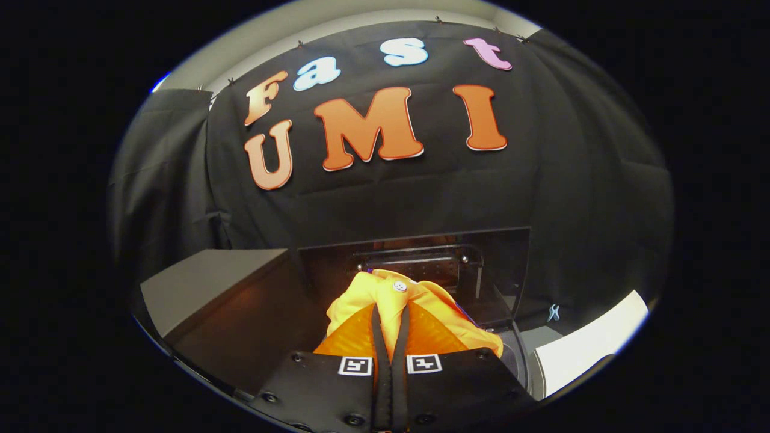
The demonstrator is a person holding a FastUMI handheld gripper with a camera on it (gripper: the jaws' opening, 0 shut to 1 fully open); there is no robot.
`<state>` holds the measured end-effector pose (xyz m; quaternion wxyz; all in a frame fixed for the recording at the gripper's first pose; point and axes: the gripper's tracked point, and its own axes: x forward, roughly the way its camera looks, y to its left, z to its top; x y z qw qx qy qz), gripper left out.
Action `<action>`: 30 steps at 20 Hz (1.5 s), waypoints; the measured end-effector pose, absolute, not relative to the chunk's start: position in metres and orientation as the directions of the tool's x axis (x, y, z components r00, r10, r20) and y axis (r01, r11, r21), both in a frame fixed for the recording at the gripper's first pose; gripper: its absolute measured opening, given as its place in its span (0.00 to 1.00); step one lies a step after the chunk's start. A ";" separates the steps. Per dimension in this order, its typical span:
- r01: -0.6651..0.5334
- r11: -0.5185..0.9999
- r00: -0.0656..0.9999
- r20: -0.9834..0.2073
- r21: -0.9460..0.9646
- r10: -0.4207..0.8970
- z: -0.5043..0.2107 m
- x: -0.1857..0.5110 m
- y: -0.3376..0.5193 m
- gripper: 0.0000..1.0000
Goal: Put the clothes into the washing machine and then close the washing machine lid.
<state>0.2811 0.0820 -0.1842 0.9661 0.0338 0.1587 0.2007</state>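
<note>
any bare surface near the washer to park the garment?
Hand-held gripper is shut on the yellow garment. Bare patches: the grey block top beside the raised dark lid, and the dark surface below it. Crowded ahead: garment fills the space before the lid.

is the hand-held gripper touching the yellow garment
Touching. In the gripper view the hand-held gripper has both fingers pressed together on a fold of the yellow garment, which bunches up just ahead of them.

You see a bright yellow garment (pixel 391 297) with one small white button (pixel 400 286). The washing machine (pixel 337 264) is dark, almost black, with a glossy raised lid (pixel 499 252). Beside it stand a grey box (pixel 204 282) and a white surface (pixel 589 343).
</note>
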 end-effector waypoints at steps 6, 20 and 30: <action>-0.356 0.932 0.848 -0.395 0.069 0.353 -0.265 0.298 0.099 0.08; -0.337 0.941 0.693 -0.667 0.034 0.272 -0.419 0.294 0.096 0.08; -0.328 0.944 0.434 -0.881 0.041 0.190 -0.483 0.272 0.091 0.08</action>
